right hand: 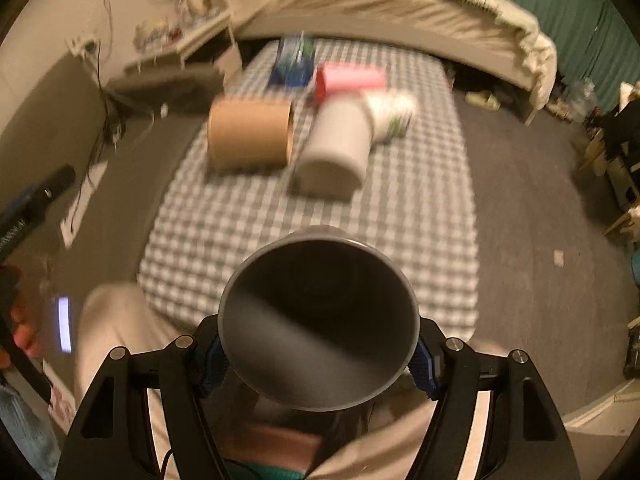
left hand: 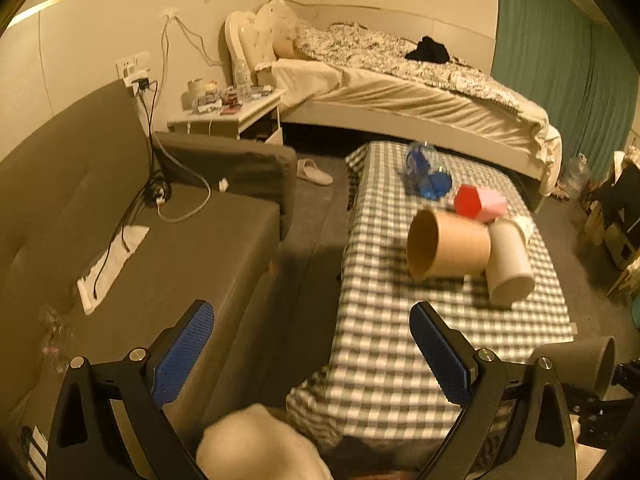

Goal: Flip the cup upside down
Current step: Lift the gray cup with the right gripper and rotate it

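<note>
Right now the grey cup (right hand: 319,322) is clamped between the blue pads (right hand: 423,364) of the right gripper (right hand: 319,360), tipped so its open mouth faces back at the camera, held above the near end of the checked table (right hand: 224,220). Off at the cup's twelve o'clock, a brown paper cup (right hand: 250,136) and a white cup (right hand: 336,148) lie on their sides just beside each other, with a red-and-pink box (right hand: 348,78) beyond them. Meanwhile the left gripper (left hand: 312,354) hangs with fingers wide apart and nothing between them, over the table's near edge beside the grey sofa (left hand: 180,240).
</note>
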Demonstrator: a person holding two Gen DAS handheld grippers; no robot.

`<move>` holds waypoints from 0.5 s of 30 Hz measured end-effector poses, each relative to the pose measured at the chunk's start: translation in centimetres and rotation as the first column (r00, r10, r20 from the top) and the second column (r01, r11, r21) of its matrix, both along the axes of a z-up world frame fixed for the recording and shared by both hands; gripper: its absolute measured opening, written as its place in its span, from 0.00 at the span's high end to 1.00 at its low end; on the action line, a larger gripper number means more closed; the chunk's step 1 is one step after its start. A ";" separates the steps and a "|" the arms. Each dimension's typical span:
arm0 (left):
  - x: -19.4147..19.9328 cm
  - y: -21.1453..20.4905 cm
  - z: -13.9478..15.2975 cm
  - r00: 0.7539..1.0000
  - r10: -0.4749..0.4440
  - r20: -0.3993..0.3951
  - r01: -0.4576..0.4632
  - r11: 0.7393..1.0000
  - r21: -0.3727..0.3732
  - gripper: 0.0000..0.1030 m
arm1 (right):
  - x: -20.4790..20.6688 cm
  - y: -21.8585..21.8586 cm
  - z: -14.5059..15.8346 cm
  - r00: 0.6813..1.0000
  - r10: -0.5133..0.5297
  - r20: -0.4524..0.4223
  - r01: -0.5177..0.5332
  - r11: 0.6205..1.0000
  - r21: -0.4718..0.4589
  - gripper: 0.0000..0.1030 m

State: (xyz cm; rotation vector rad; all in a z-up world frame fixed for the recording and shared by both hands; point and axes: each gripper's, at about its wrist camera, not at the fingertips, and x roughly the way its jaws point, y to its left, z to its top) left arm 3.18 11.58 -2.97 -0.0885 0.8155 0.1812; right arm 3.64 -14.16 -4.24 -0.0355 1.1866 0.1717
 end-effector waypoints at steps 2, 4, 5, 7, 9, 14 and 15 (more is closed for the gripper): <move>-0.1 -0.1 -1.2 1.000 0.000 -0.031 0.000 1.000 -0.013 0.02 | 0.0 0.3 -1.6 0.999 0.006 -0.037 -0.006 1.000 0.003 0.31; -0.2 -0.2 -1.9 0.999 -0.001 -0.049 -0.001 1.000 -0.023 0.02 | 0.5 0.6 -2.7 0.999 0.005 -0.051 -0.005 1.000 -0.007 0.31; -0.2 -0.1 -2.2 0.998 -0.001 -0.056 0.000 1.000 -0.027 0.02 | 0.9 0.7 -3.2 0.998 0.002 -0.058 -0.003 1.000 -0.012 0.31; 0.0 -0.1 -2.6 0.998 0.001 -0.063 -0.002 1.000 -0.021 0.02 | 2.0 1.0 -4.2 0.997 -0.008 -0.073 0.007 1.000 -0.024 0.31; 0.3 0.1 -2.8 0.998 0.008 -0.068 -0.009 1.000 -0.015 0.02 | 3.4 1.6 -4.3 0.998 -0.013 -0.065 0.011 0.999 -0.035 0.31; 1.1 0.9 -3.8 0.995 0.028 -0.091 -0.031 0.999 -0.024 0.02 | 6.5 2.7 -4.4 0.999 -0.018 -0.028 0.017 0.998 -0.056 0.31; 1.3 1.0 -3.9 0.995 0.031 -0.097 -0.034 0.999 -0.024 0.02 | 7.2 2.9 -4.3 1.000 -0.016 -0.017 0.015 0.998 -0.062 0.31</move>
